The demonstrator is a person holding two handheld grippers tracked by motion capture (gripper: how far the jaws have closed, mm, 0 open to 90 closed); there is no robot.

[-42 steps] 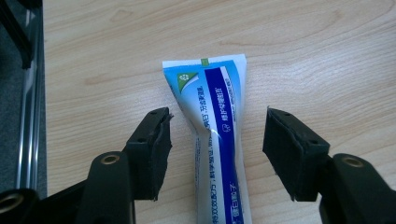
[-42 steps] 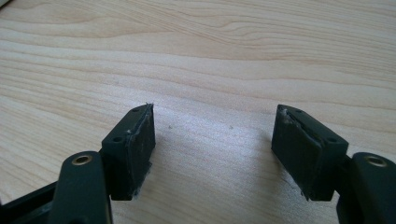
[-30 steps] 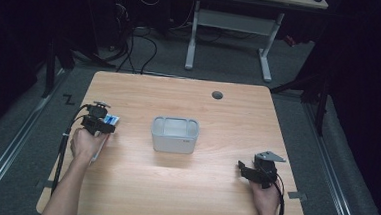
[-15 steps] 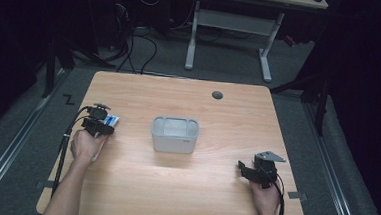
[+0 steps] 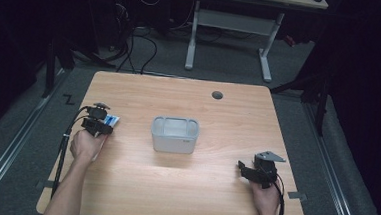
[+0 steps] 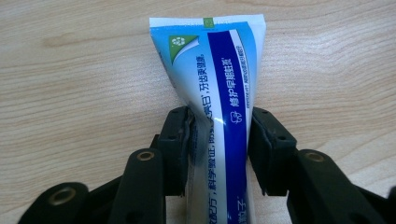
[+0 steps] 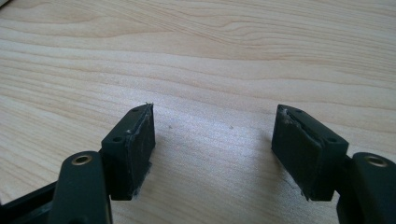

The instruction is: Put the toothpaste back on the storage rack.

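High view — grey bin (image 5: 175, 135) mid-table; left tongs (image 6: 219, 140) just closed onto toothpaste tube (image 6: 219, 84), right tongs (image 7: 215, 140) gaping, empty.

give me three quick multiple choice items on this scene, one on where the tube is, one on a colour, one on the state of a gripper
1. Where does the blue and white toothpaste tube lie on the light wooden table?
A. inside the bin
B. near the table's left edge
C. beside the right gripper

2. What colour is the small rectangular plastic bin at the table's middle?
A. red
B. black
C. pale grey

3. How does the left gripper stand?
A. its fingers have just been closing and press the tube's sides
B. wide open over bare wood
C. lifted well above the table

Key: 1 B, the high view shows the tube at the left gripper, left of the bin. 2 C, its walls look pale grey. 3 A, the left gripper view shows both fingers against the tube.
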